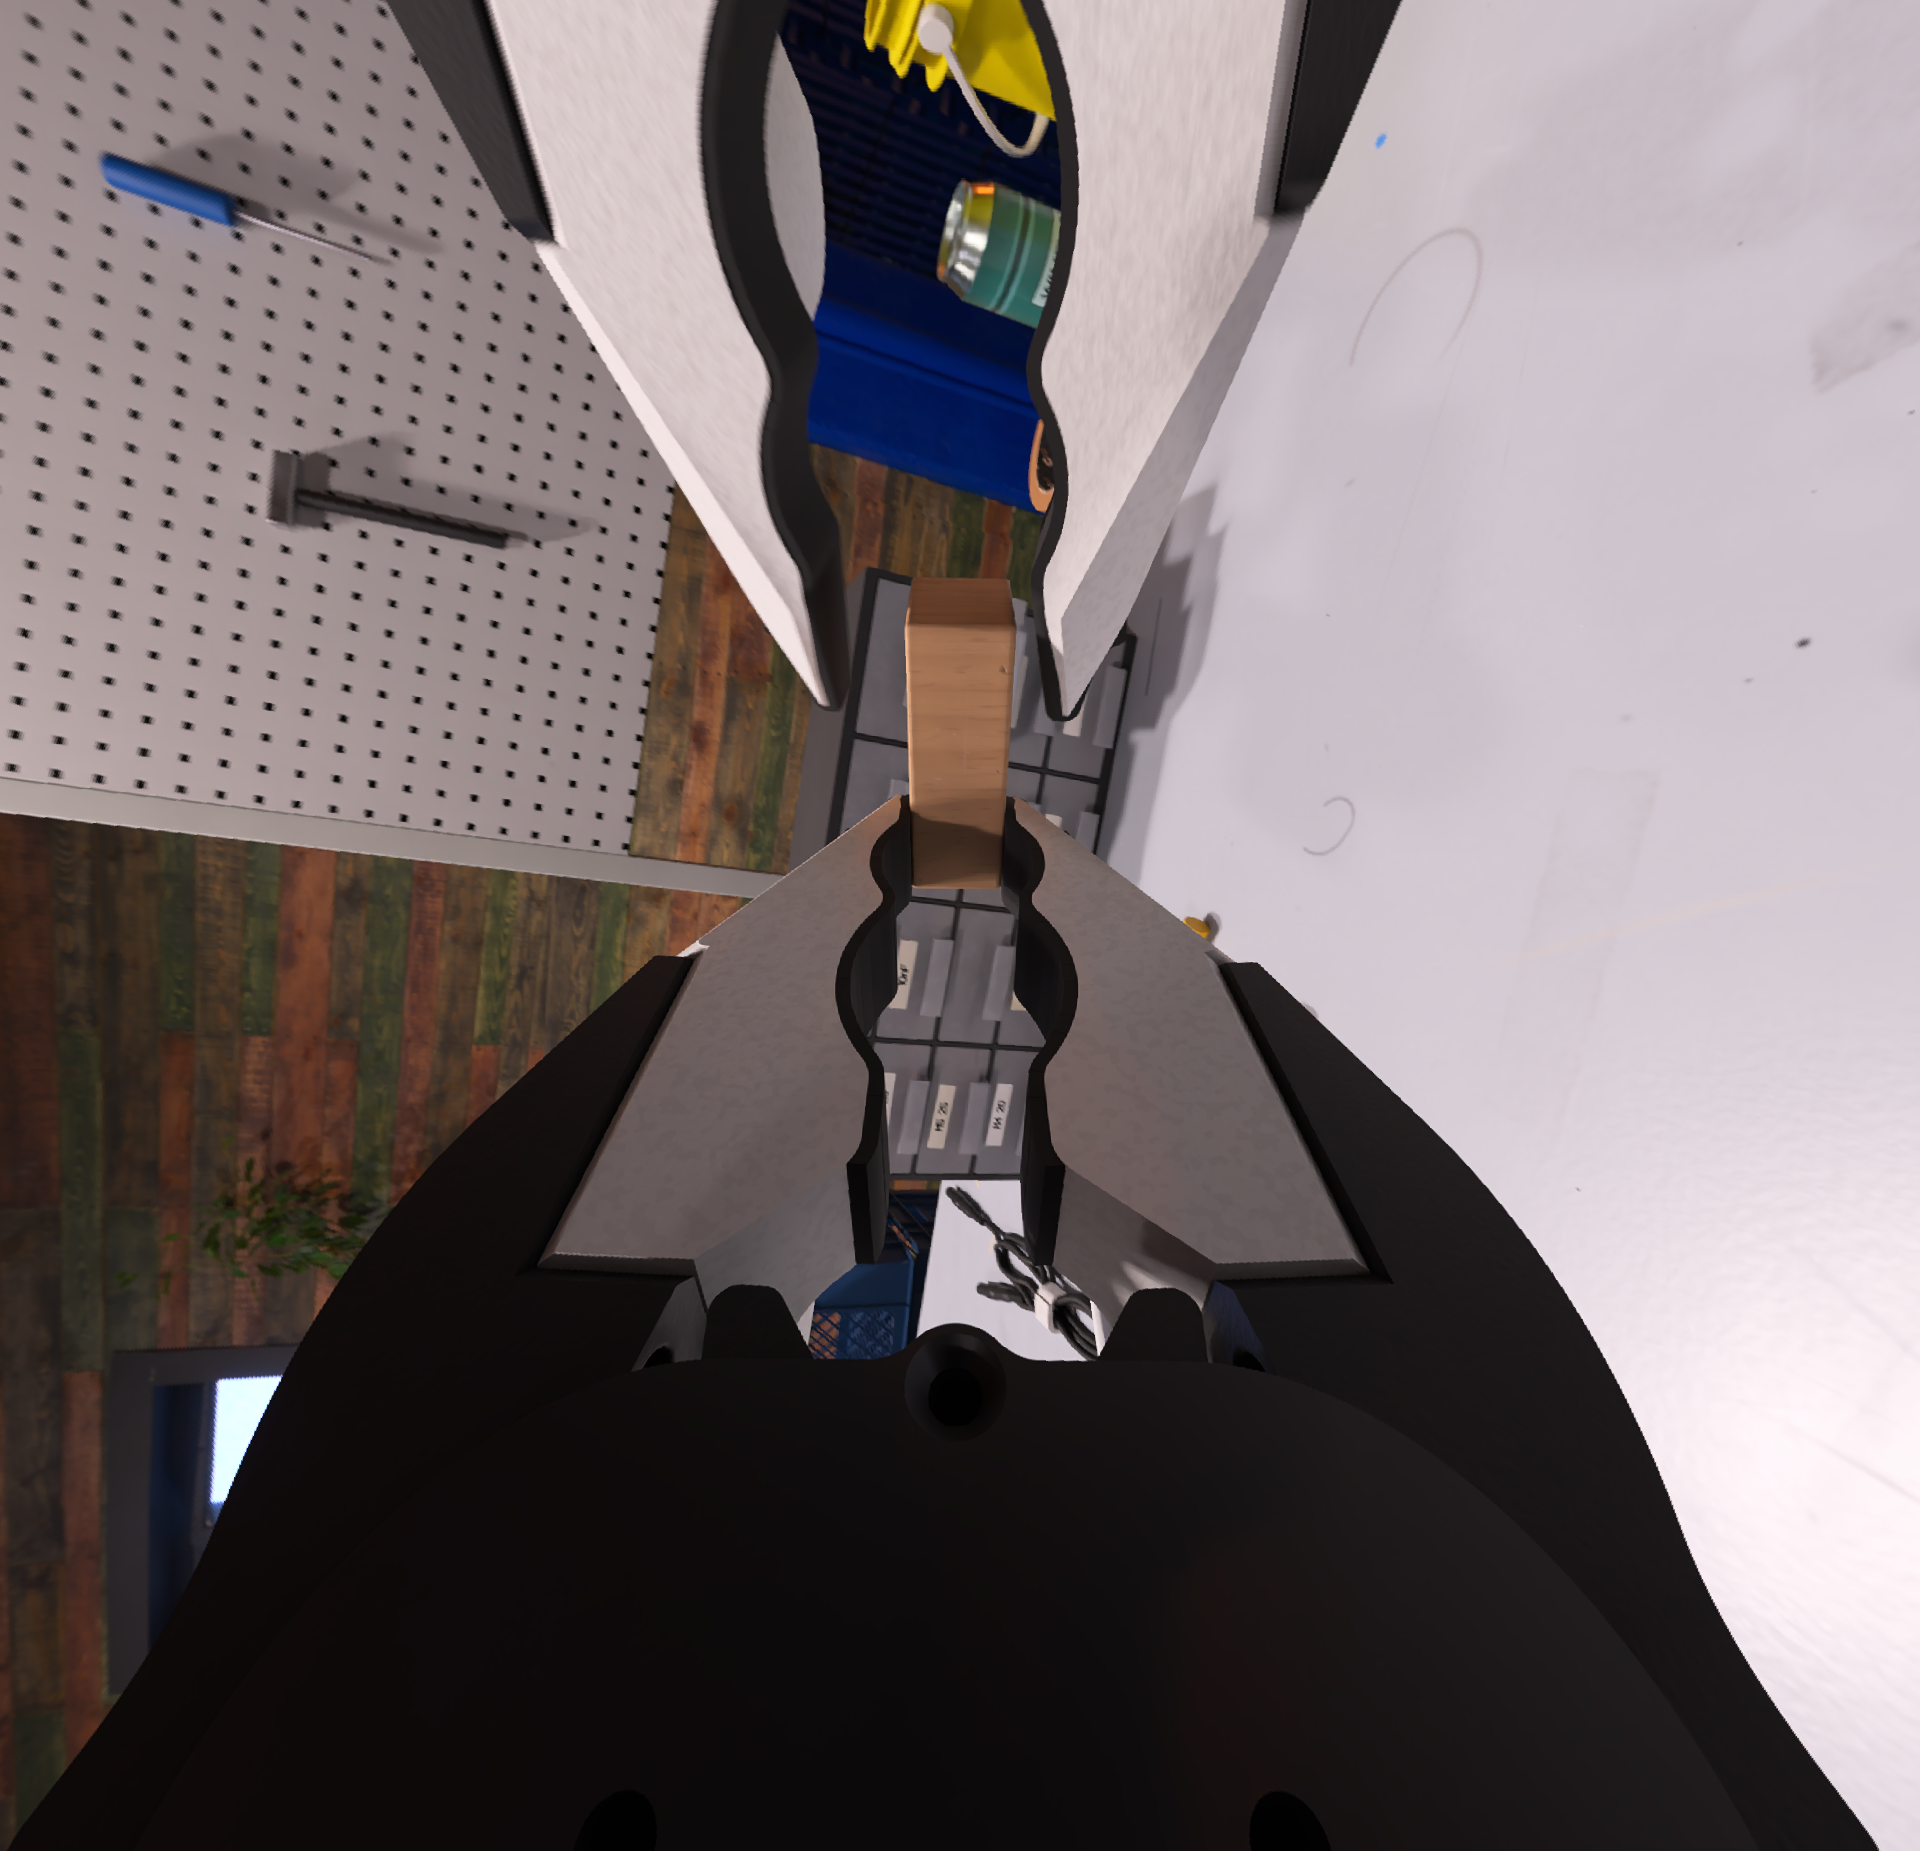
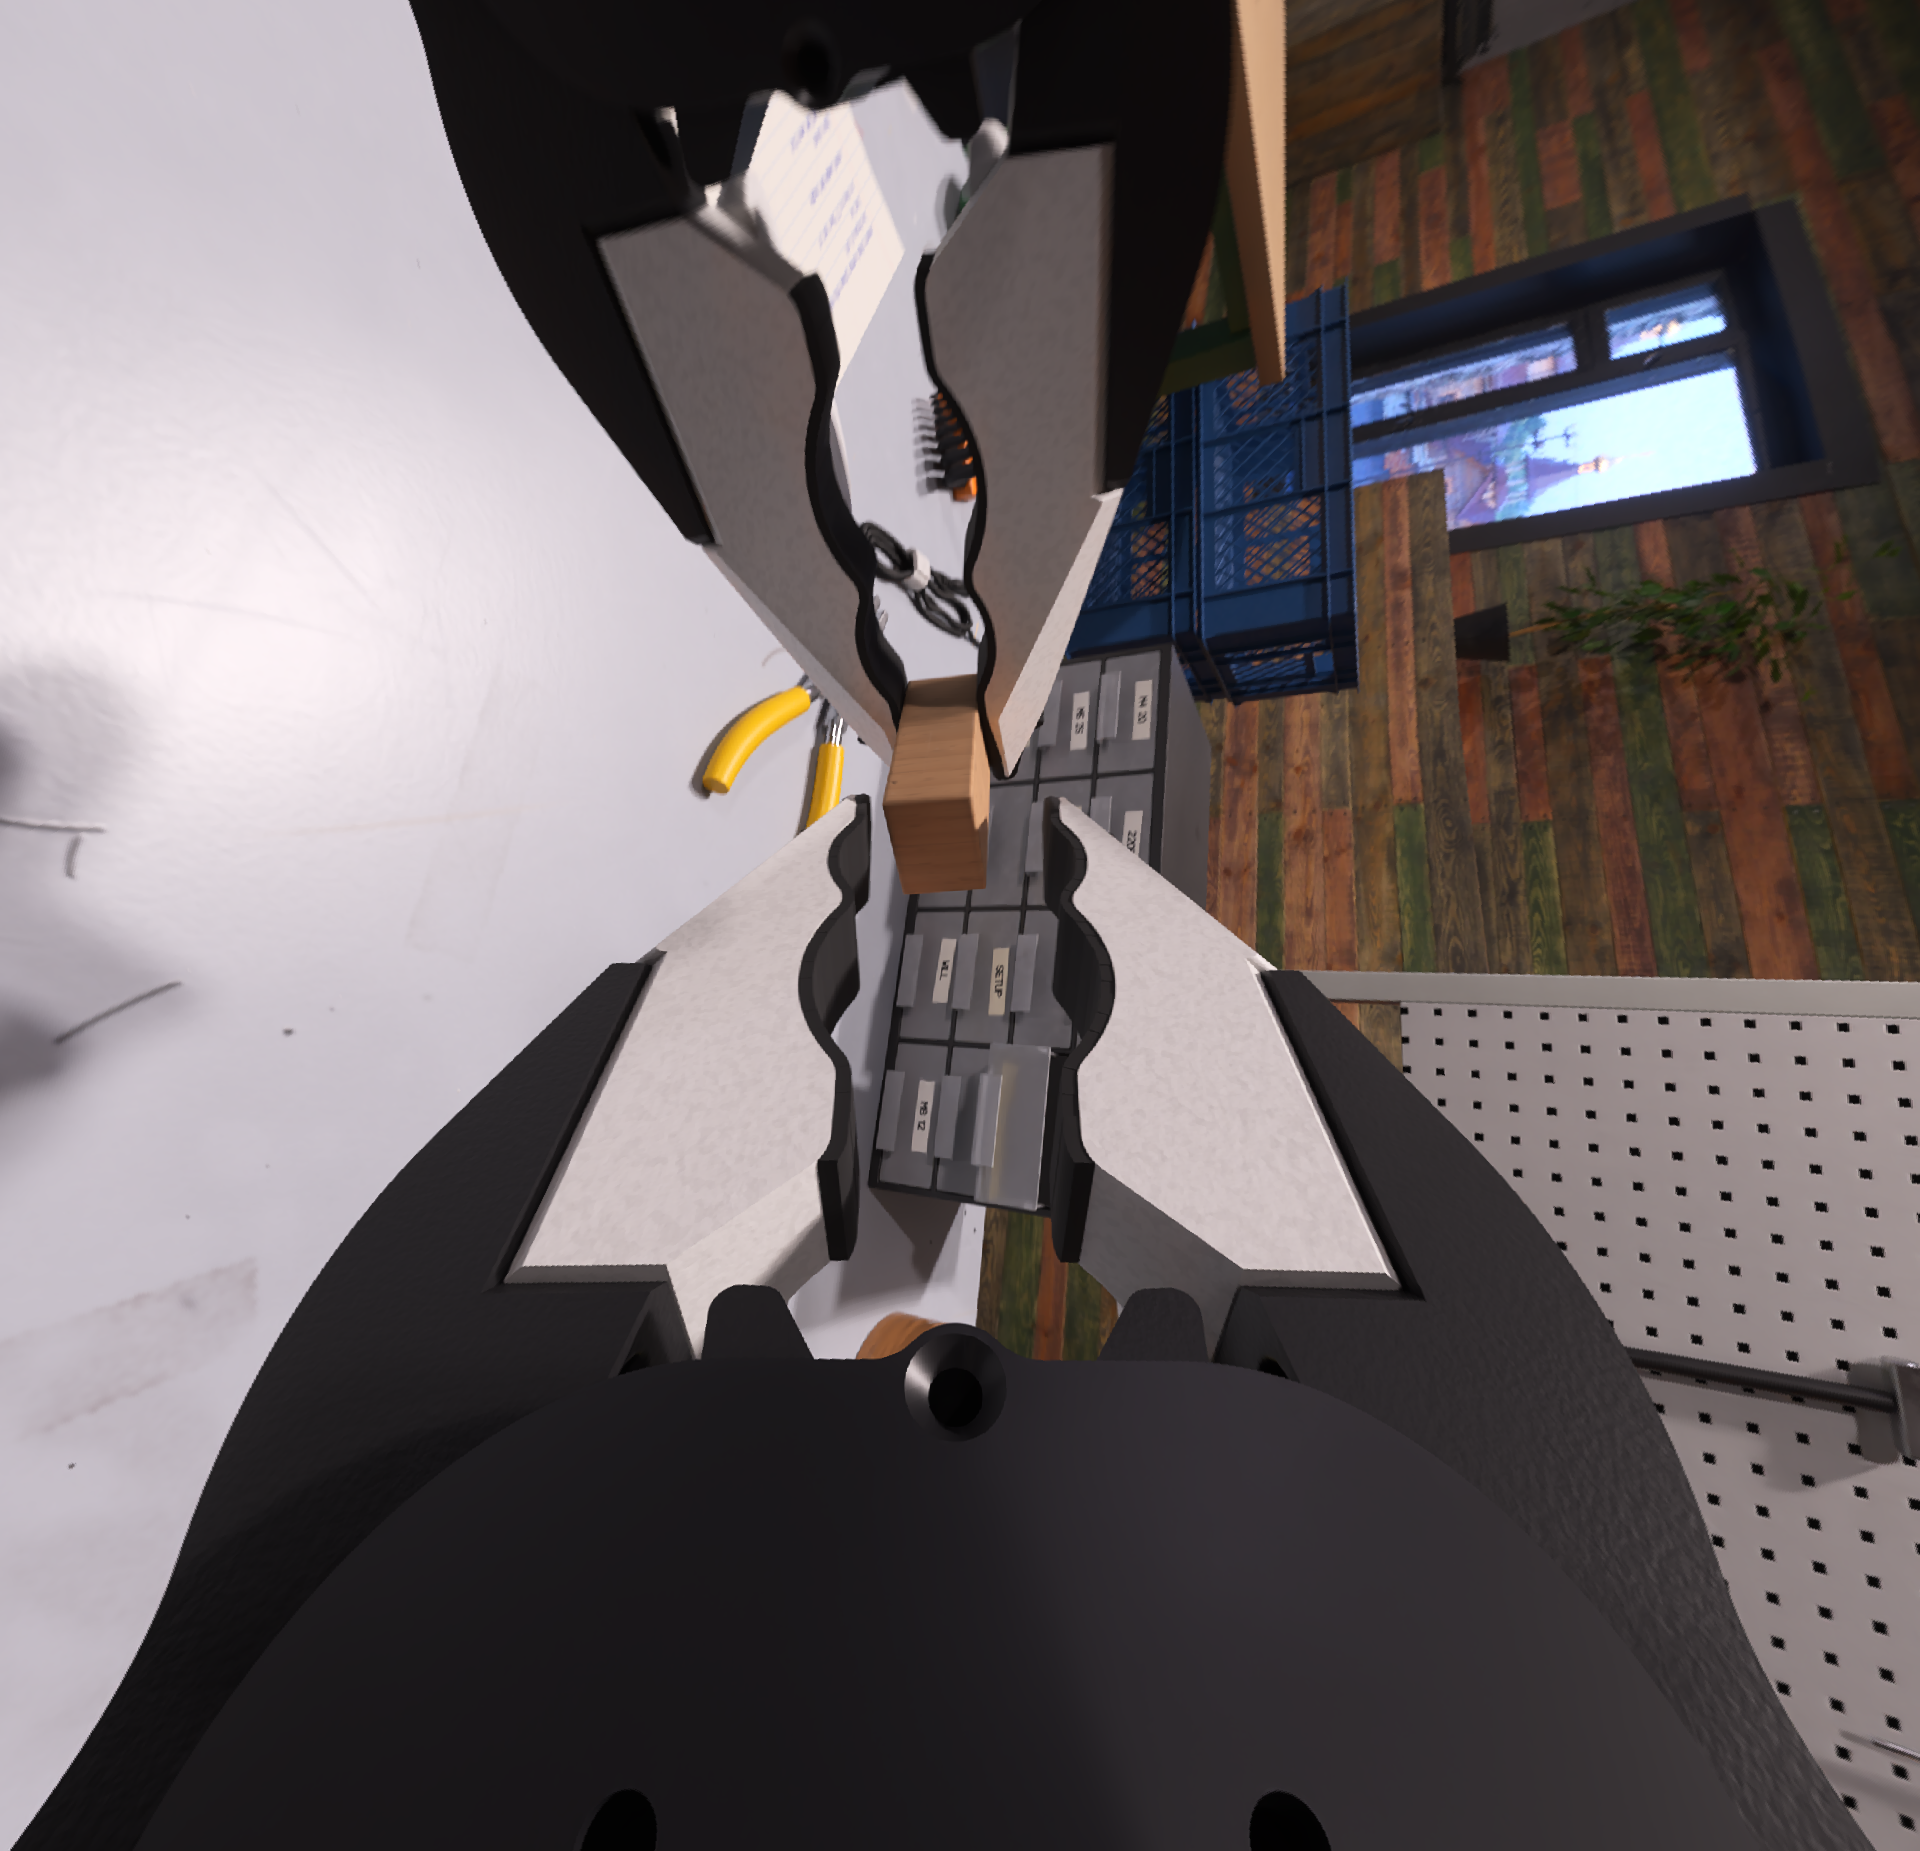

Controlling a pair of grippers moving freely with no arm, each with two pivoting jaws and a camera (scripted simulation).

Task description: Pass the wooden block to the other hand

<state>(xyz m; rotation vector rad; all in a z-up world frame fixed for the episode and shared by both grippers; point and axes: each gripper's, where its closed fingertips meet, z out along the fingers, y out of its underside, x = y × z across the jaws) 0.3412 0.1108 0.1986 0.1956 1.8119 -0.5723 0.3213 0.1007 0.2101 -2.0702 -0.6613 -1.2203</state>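
The wooden block [image 1: 958, 731] is a short light-brown bar held in the air above the white table [image 1: 1558, 762]. My left gripper [image 1: 956, 827] is shut on its near end. My right gripper [image 1: 945, 705] comes in from the opposite side, open, with its fingertips on either side of the block's far end. In the right wrist view the block [image 2: 935, 819] reaches in between the tips of my open right gripper [image 2: 956, 814], with a gap on each side. The left gripper [image 2: 940, 736] pinches the block's other end.
A grey drawer organizer [image 2: 966, 1074] lies on the table below the grippers. Yellow-handled pliers [image 2: 758, 741], a cable bundle [image 2: 925, 586] and a paper note [image 2: 831, 201] lie nearby. Blue crates [image 2: 1247, 513] and a pegboard [image 1: 260, 451] with a blue screwdriver [image 1: 171, 191] border the table.
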